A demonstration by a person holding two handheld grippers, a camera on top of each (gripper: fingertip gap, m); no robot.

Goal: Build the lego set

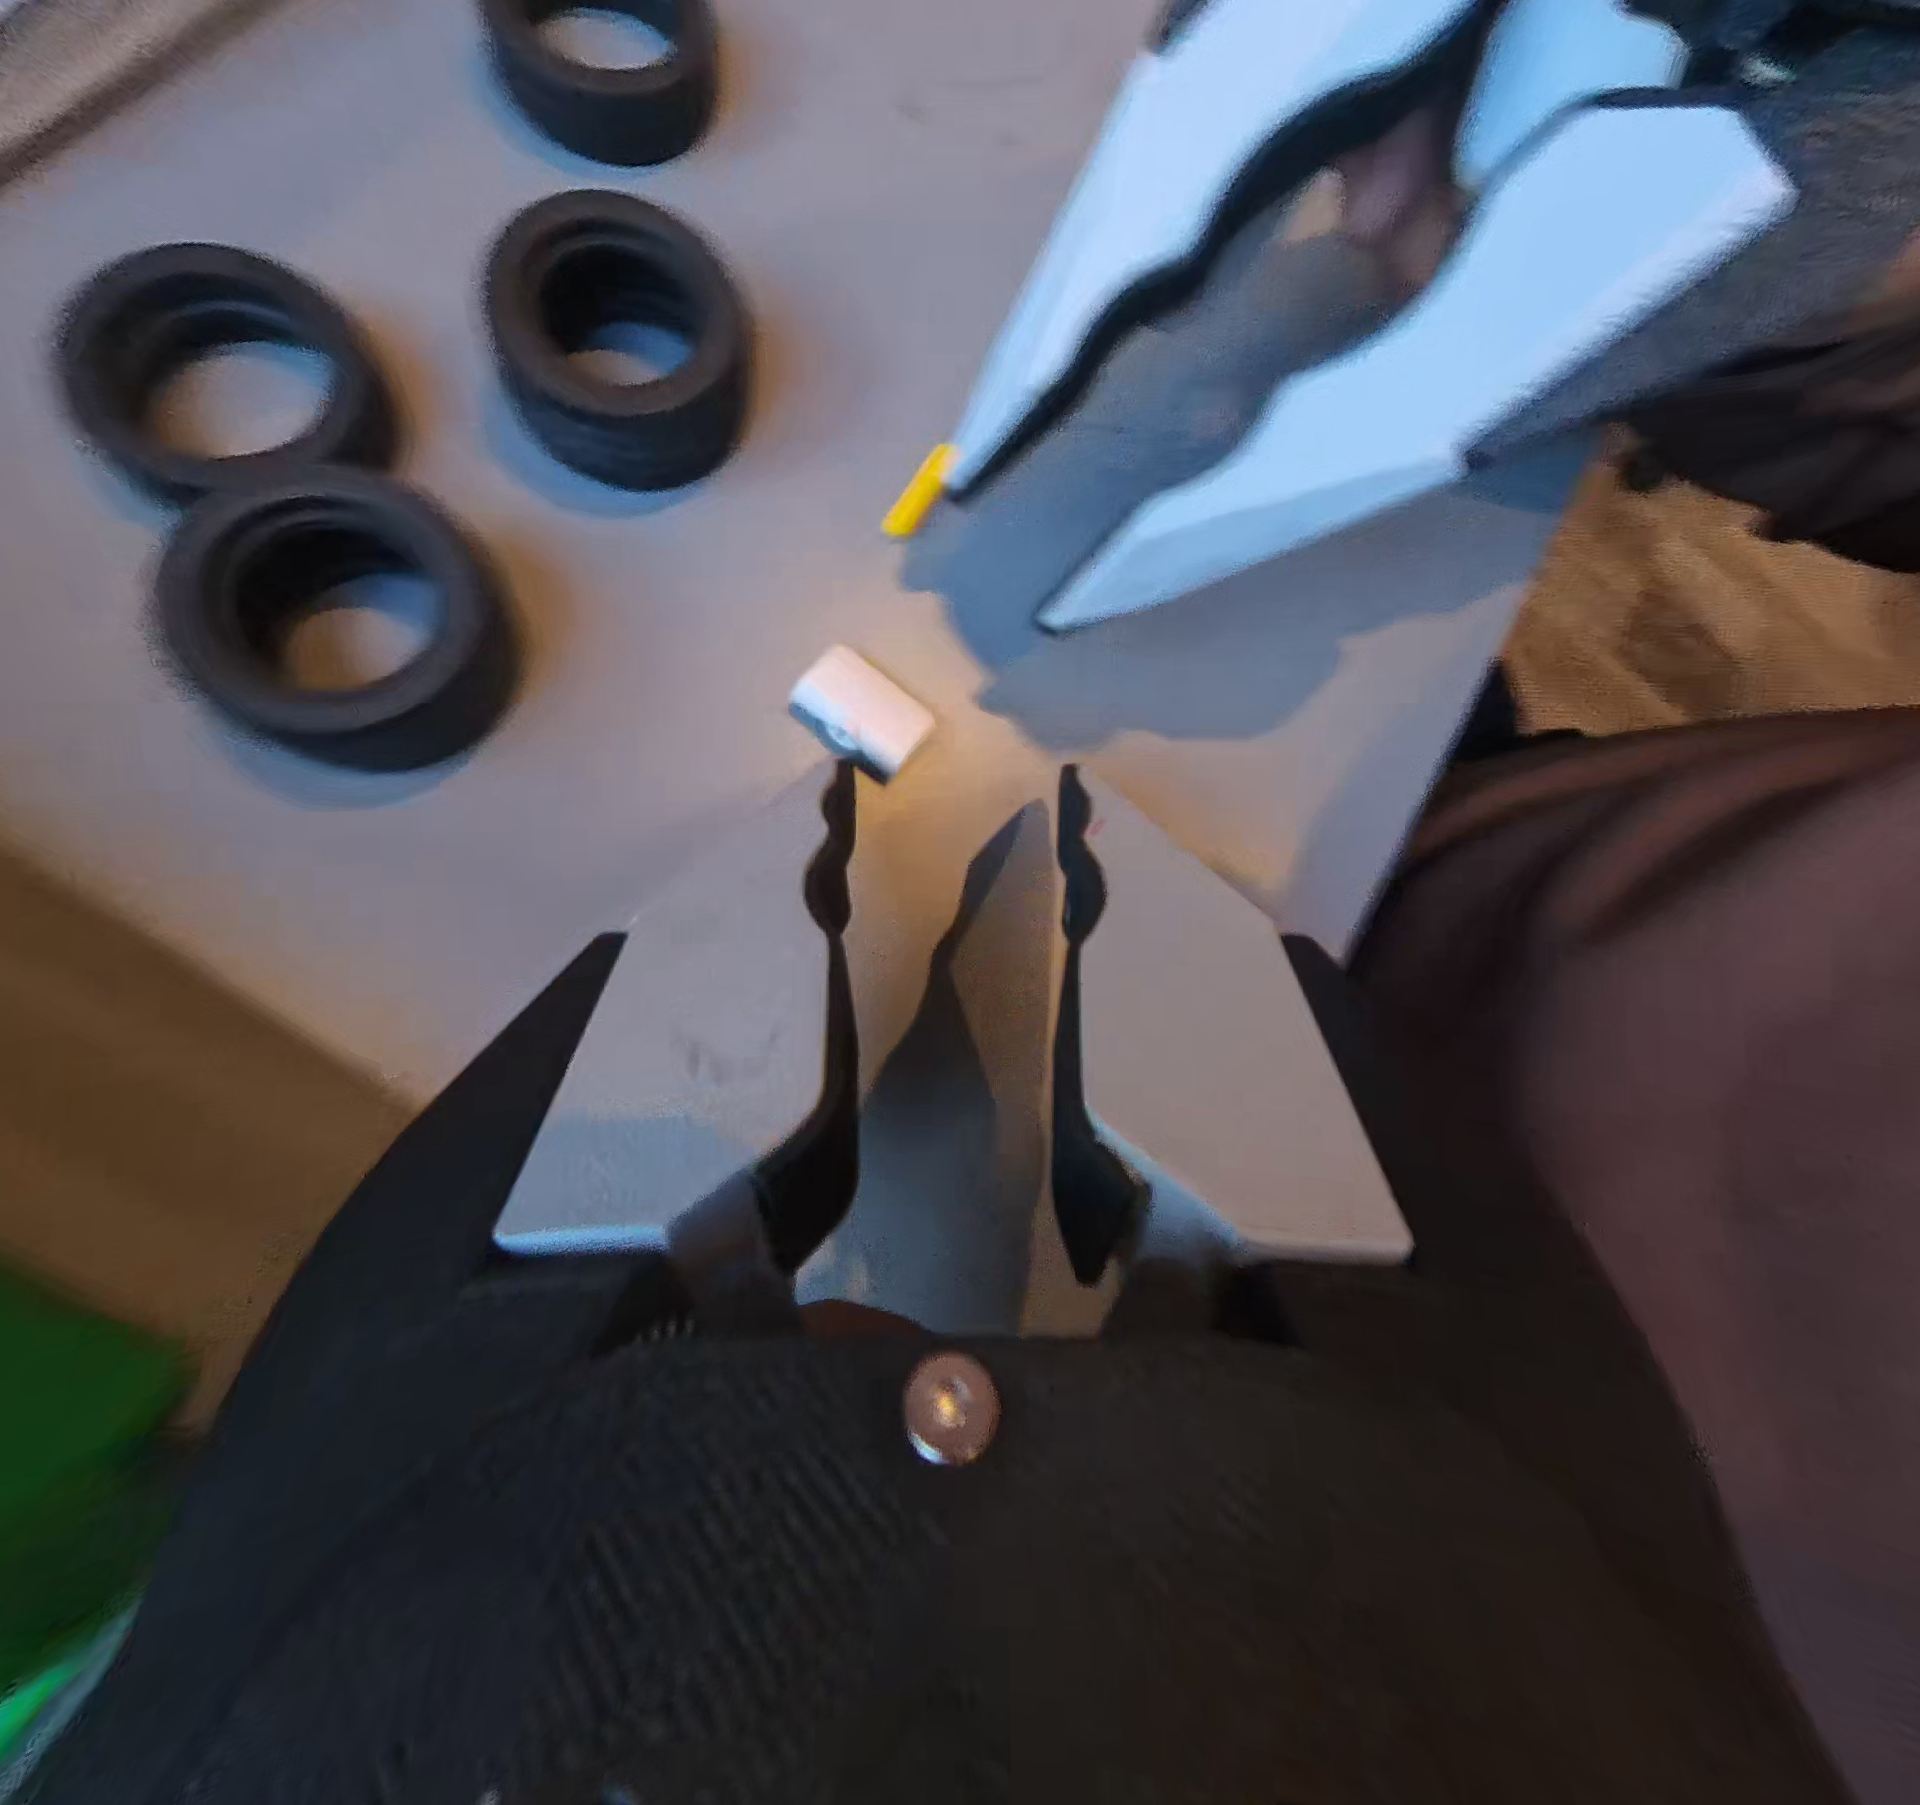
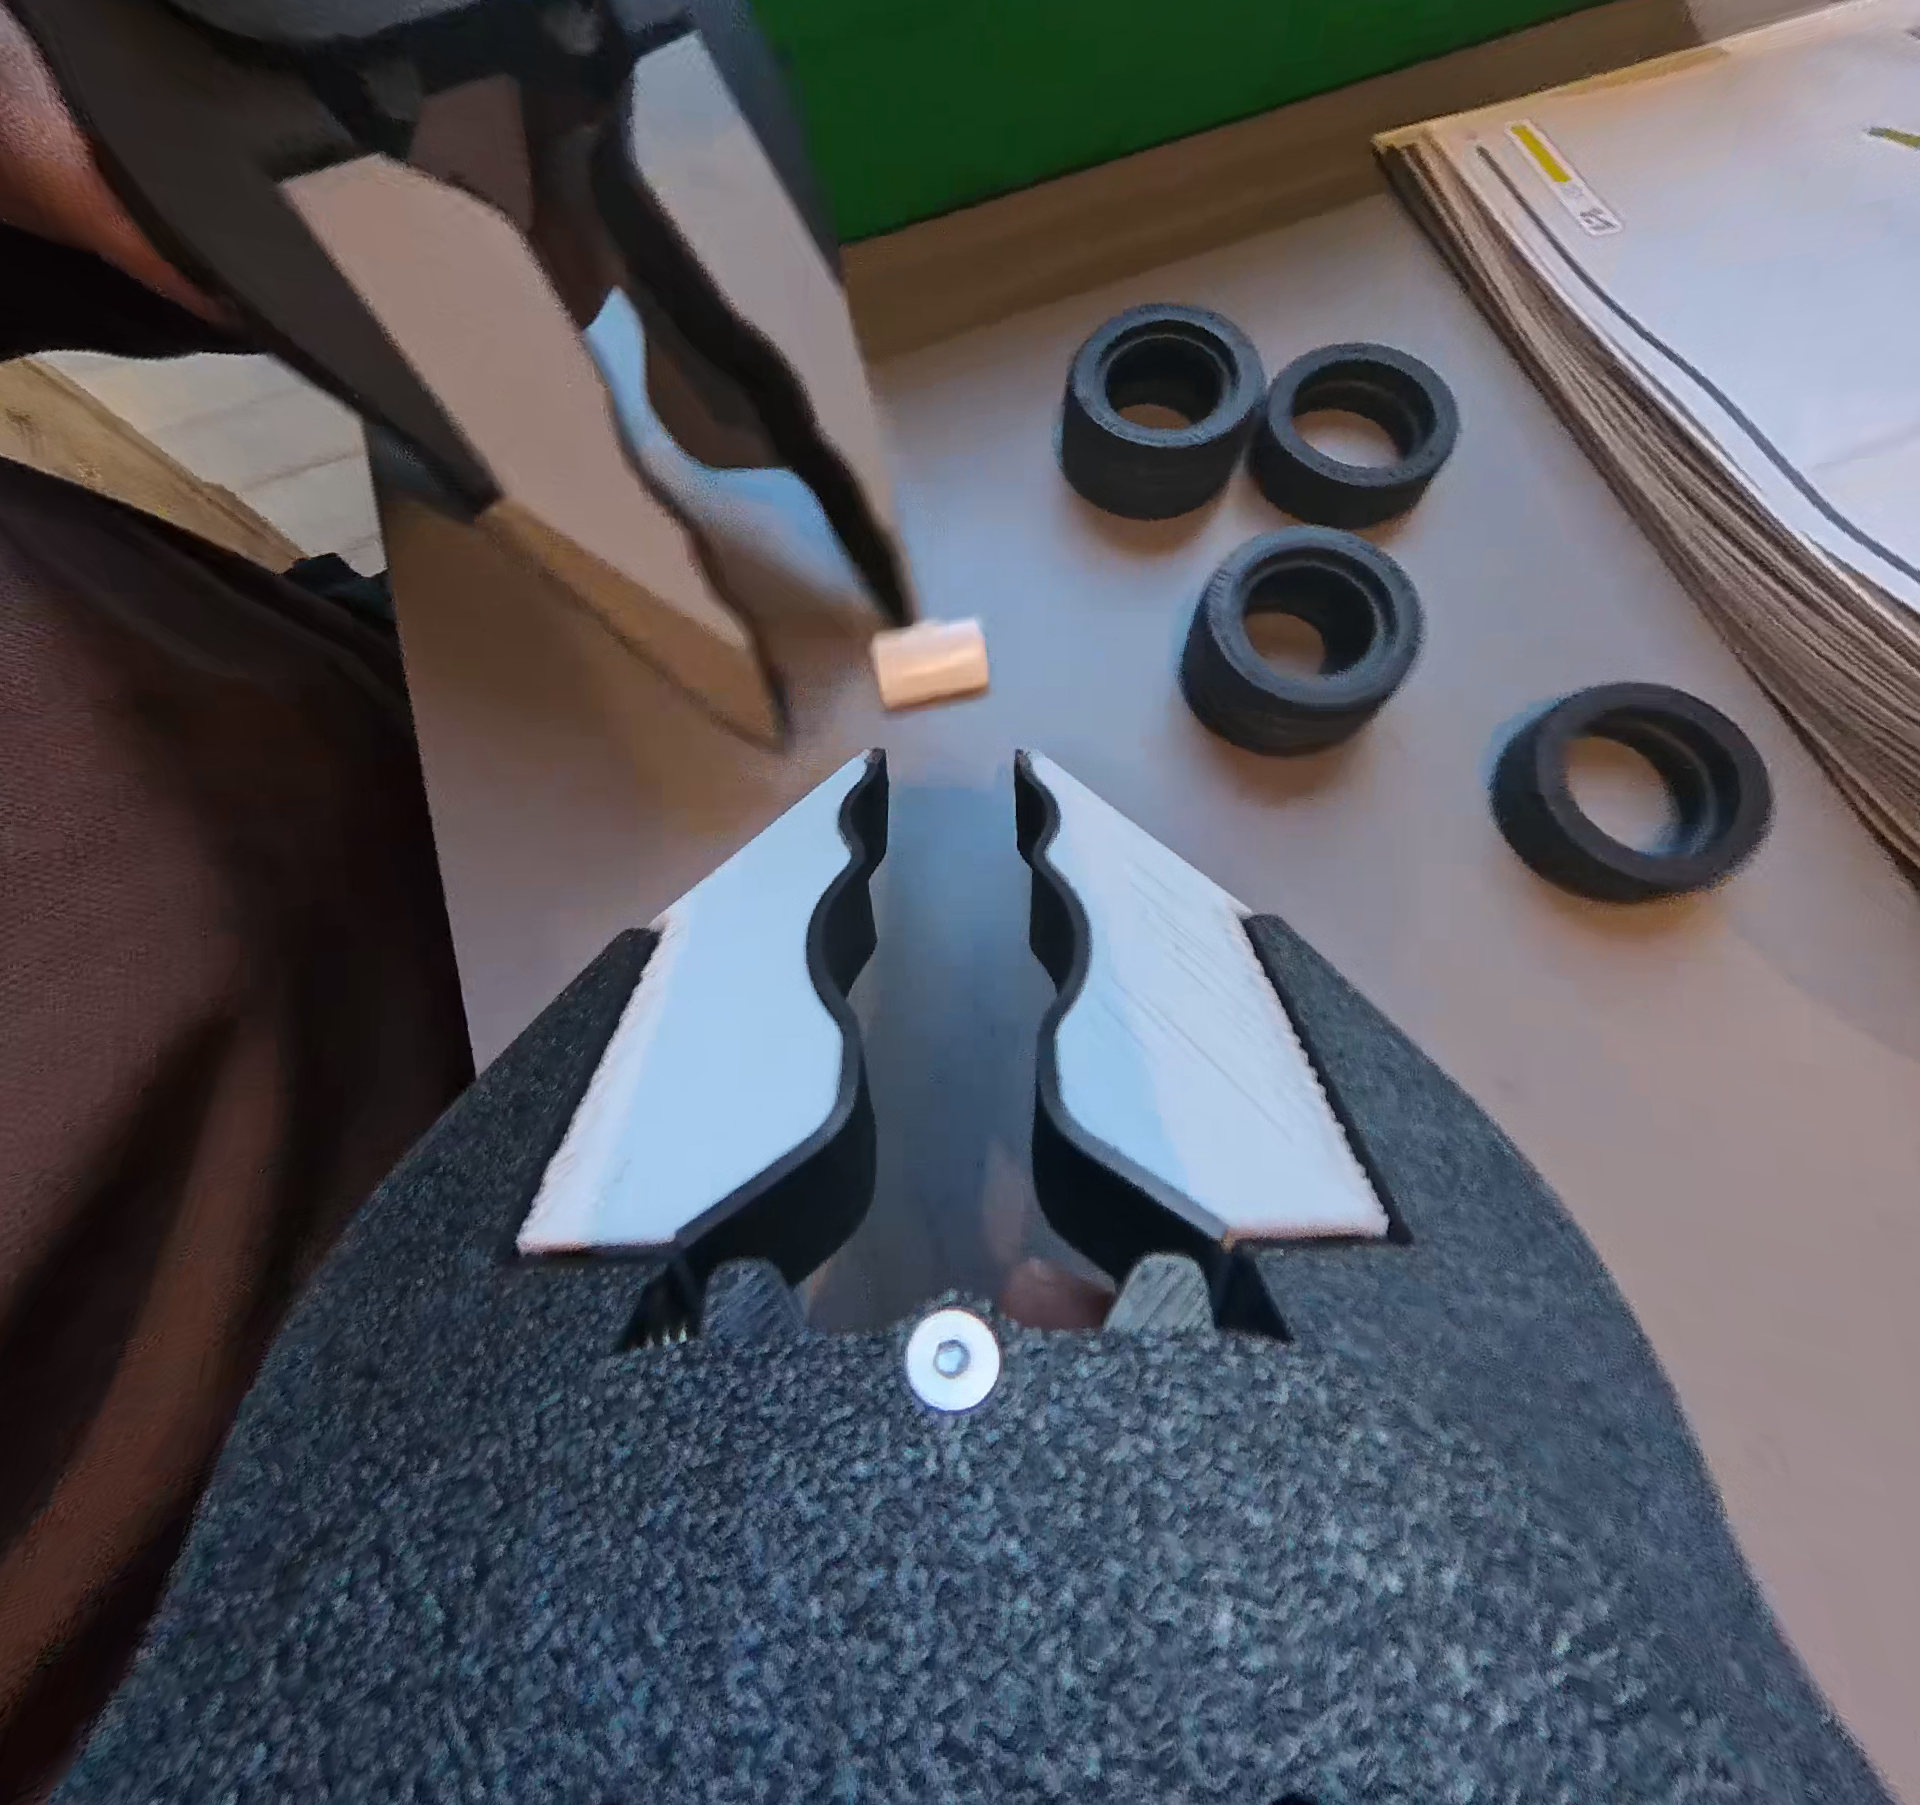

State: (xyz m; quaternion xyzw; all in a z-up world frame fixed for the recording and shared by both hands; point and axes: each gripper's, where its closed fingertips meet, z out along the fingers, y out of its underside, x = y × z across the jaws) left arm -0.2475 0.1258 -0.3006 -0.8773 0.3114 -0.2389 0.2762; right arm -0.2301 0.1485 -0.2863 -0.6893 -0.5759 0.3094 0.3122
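A small white brick [image 1: 860, 711] lies on the grey table [image 1: 831, 197]. My left gripper [image 1: 956, 779] is open and empty, and its left fingertip is right at the brick, which lies outside the gap. My right gripper [image 1: 1003, 545] comes in from the upper right, open and empty, just beyond the brick. A small yellow piece [image 1: 916, 490] lies at its far fingertip. In the right wrist view the brick [image 2: 928, 664] lies just ahead of my right gripper [image 2: 951, 758] and beside the tips of the left gripper [image 2: 840, 669]. The yellow piece does not show there.
Several black rubber tyres [image 1: 618, 337] lie loose on the table to the left of the brick, and to its right in the right wrist view [image 2: 1304, 638]. A stack of instruction booklets [image 2: 1714, 353] lies at the far right. A green box [image 2: 1143, 41] stands behind. A person's dark clothing [image 1: 1662, 1132] borders the table edge. Less than 4 cm separates the two grippers' tips.
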